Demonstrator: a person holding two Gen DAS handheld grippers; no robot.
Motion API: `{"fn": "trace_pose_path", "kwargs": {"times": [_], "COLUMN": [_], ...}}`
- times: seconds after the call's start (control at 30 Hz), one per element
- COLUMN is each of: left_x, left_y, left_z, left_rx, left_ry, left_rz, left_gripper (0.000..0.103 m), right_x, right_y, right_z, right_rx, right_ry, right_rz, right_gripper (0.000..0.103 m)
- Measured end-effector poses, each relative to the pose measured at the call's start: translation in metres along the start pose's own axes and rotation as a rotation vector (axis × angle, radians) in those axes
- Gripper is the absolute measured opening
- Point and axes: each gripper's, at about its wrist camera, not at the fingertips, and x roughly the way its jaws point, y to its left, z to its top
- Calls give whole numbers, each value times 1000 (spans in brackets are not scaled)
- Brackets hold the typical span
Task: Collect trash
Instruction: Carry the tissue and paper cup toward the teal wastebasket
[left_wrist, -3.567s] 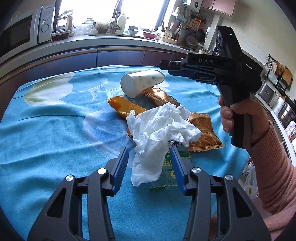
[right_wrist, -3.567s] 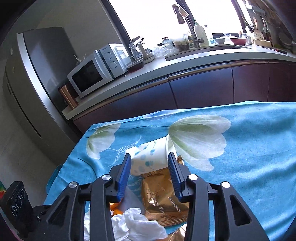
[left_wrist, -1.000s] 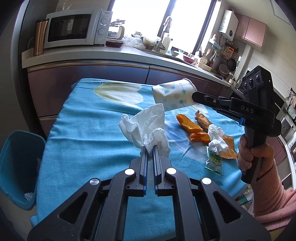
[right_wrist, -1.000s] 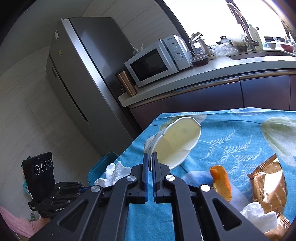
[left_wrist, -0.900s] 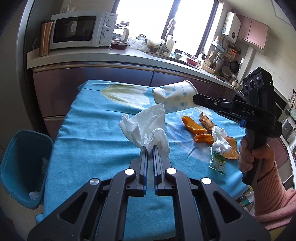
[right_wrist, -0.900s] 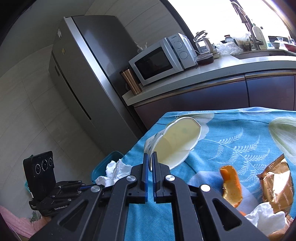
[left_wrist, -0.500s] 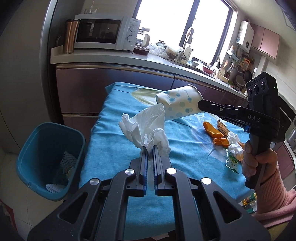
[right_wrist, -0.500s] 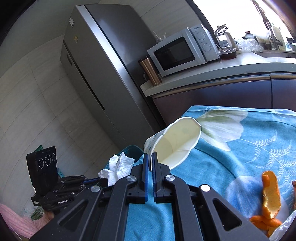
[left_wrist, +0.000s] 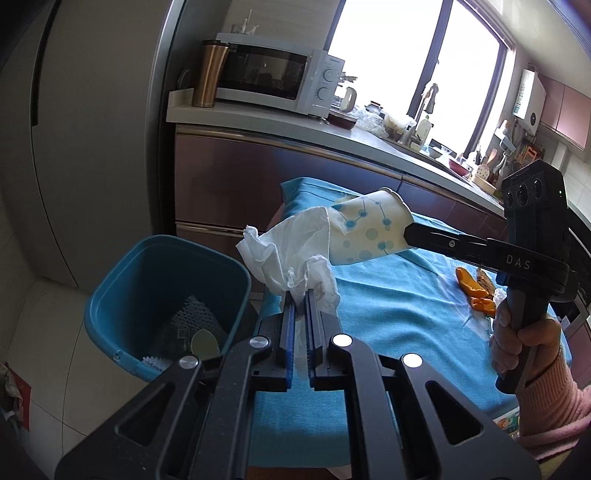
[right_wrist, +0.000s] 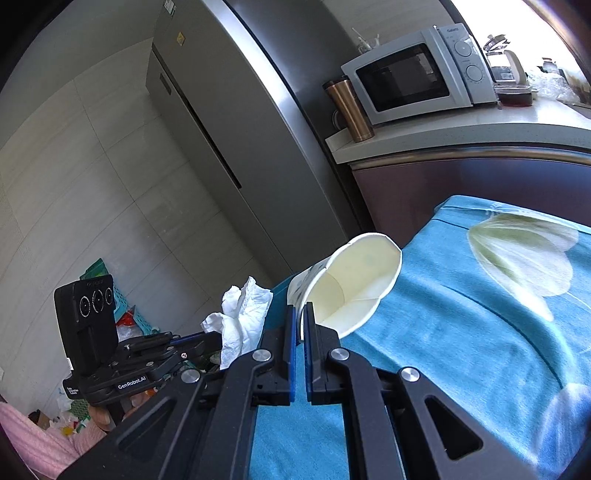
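My left gripper is shut on a crumpled white tissue and holds it in the air at the table's left end, just right of a blue trash bin on the floor. My right gripper is shut on the rim of a white paper cup with blue dots and holds it tilted over the table's left edge. The cup sits just behind the tissue in the left wrist view. The tissue and left gripper show in the right wrist view.
The table wears a blue flowered cloth. Orange peel and wrappers lie at its right. The bin holds a white net and other scraps. A fridge and a counter with a microwave stand behind.
Both grippers have moved left with the tissue and the cup, from over the table's middle to its left end. The bin has come closer and now lies just beside the tissue.
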Motion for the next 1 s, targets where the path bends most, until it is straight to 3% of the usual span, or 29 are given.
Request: {"fn": "trace_pose_path", "kwargs": {"times": [0.43,1.0], "left_x": [5,33], "left_y": [68,104], "left_z": [-3,-12], "left_rx": [-91,-160], "left_ry": [19,74], "left_rz": [118,169], "left_gripper": [6,6], "right_x": [66,141], "right_y": [31,48], "right_z": [7,1], "right_rx": [-64,-117], "right_ry": [115,277], "right_rz": [41,13], "right_gripper": [3,3]}}
